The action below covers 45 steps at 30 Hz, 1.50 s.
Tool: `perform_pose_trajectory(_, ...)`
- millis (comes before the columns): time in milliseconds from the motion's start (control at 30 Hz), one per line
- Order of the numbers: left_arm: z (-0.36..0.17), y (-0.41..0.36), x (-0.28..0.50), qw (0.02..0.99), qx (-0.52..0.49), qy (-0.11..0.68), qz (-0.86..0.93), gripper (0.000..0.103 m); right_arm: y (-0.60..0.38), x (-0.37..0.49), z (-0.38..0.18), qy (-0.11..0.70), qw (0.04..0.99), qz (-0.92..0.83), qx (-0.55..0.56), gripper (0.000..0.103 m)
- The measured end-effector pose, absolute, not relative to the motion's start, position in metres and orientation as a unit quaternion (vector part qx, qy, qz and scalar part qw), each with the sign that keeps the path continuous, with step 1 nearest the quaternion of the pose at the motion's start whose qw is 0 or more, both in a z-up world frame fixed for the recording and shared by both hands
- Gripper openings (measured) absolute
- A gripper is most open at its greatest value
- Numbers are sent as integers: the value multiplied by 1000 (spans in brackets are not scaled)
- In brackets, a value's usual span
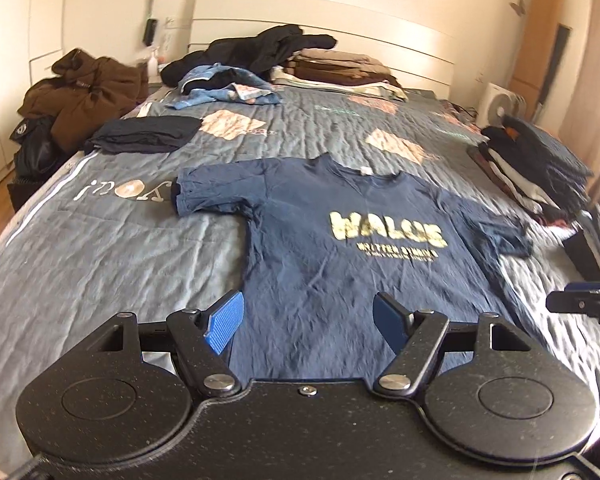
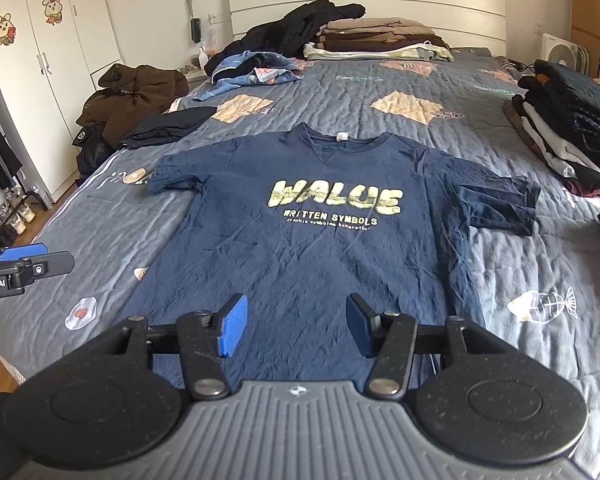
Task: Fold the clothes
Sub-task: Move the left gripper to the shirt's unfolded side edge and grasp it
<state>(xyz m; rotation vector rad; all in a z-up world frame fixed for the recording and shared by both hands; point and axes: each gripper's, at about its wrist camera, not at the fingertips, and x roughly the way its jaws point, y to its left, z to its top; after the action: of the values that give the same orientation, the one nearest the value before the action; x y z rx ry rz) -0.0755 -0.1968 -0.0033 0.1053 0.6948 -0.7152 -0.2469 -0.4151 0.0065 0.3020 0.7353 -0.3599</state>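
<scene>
- bed (image 2: 500, 264) covered by grey-blue quilted spread with printed patches, white headboard at far end
- navy T-shirt (image 2: 320, 248) flat, front up, yellow "WALUE" print, collar toward headboard, both sleeves out
- dark folded garment (image 2: 168, 126) near left edge, beyond the shirt
- blue patterned crumpled garment (image 2: 252, 70) further up, left of centre
- black clothes heap (image 2: 300, 28) by headboard, touching folded brown/beige stack (image 2: 380, 38)
- folded stack (image 2: 568, 128) of dark and light items at right edge
</scene>
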Motion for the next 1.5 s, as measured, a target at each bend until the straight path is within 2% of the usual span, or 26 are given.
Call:
perform_pose_trajectory(133,-16,-208,-40,885,16,330,-328,71,-439,-209,-2,352,911,-152,151,54)
perform_pose_trajectory(367,-52,-212,39,891,-102,335,-290,70,-476,-140,-20,346,919,-115,147,54)
perform_pose_trajectory(467,-68,-213,66,893,-141,331,-272,66,-487,-126,-30,340,923,-102,148,54)
perform_pose_trajectory(567,-85,-214,85,889,-175,329,-266,55,-496,-116,-45,334,925,-93,157,54)
perform_pose_trajectory(633,-99,-215,96,889,-177,334,-259,33,-502,-111,-56,341,921,-90,168,54)
perform_pose_trajectory(700,-110,-217,109,891,-164,340,-252,27,-506,-109,-66,346,916,-94,178,54)
perform_pose_trajectory(1000,-148,-217,161,881,-190,376,-213,28,-525,-106,-87,356,908,-94,202,54)
perform_pose_trajectory(1367,-161,-238,194,878,-220,368,-211,29,-534,-101,-97,362,902,-90,219,54)
perform_pose_trajectory(1500,-163,-240,207,863,-259,380,-208,29,-534,-102,-98,362,901,-91,220,54)
